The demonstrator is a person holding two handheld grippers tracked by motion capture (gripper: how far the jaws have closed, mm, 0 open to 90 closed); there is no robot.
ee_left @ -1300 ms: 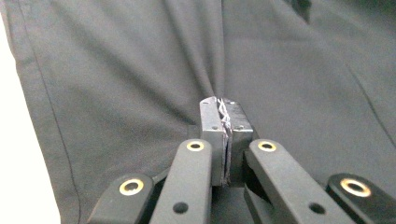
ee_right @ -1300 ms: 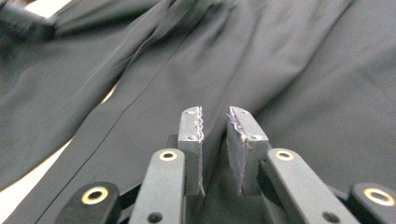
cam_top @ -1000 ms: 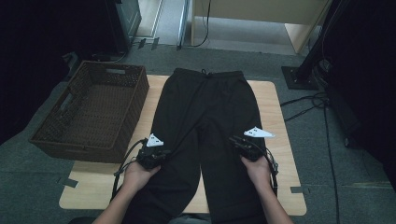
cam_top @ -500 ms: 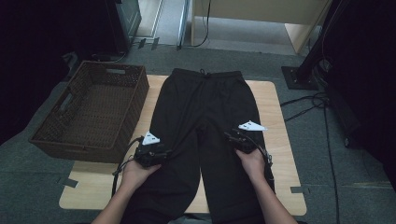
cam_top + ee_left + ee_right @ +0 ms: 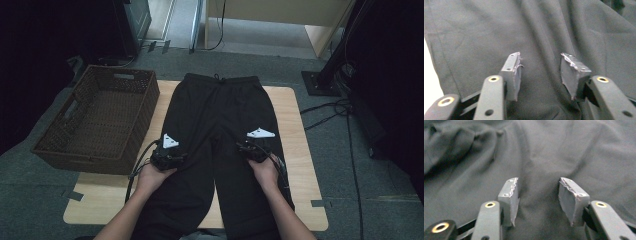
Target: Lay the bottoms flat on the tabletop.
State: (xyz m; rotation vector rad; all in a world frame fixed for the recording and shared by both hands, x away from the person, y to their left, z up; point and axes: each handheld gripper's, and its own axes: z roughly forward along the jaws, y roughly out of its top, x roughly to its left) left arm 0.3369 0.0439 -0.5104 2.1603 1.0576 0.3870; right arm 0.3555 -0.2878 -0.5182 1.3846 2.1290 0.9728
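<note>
Jaws apart over trousers [image 5: 220,125], waistband far, legs lengthwise

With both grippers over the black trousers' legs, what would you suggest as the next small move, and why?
Probably lower both and close on the cloth. The left gripper and right gripper have just been opening; their jaws stand apart with nothing pinched, over the black trousers lying flat on the table.

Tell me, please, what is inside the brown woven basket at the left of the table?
The basket looks empty: its woven floor shows bare, with nothing lying in it. The near inner wall is hidden by its own rim, so something small there could not be seen.
</note>
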